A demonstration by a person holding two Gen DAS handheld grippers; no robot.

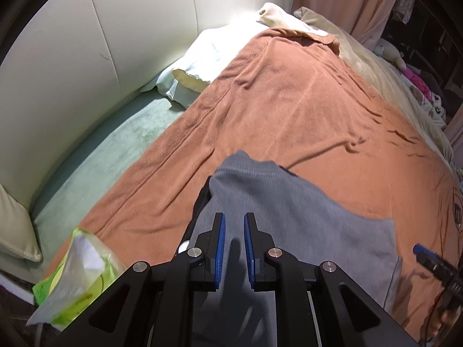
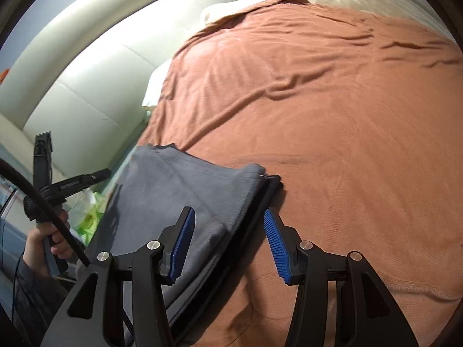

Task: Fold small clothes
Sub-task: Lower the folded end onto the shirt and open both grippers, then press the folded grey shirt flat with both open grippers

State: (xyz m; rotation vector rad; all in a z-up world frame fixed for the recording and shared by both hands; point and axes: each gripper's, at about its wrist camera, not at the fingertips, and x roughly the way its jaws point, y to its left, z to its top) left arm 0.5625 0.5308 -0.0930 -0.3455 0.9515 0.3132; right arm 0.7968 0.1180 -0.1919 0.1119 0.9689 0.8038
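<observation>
A folded grey garment (image 2: 179,185) is laid on an orange blanket (image 2: 332,115); left gripper (image 1: 233,225) fingers are narrowly parted above it, right gripper (image 2: 228,219) fingers spread wide, nothing gripped.

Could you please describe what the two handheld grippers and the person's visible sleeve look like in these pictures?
Both the left gripper and the right gripper are matte black linkage frames with round silver pivot pins; their jaws carry ribbed blue pads. A black cable runs across the left gripper's handle. The person's sleeve is dark grey.
</observation>
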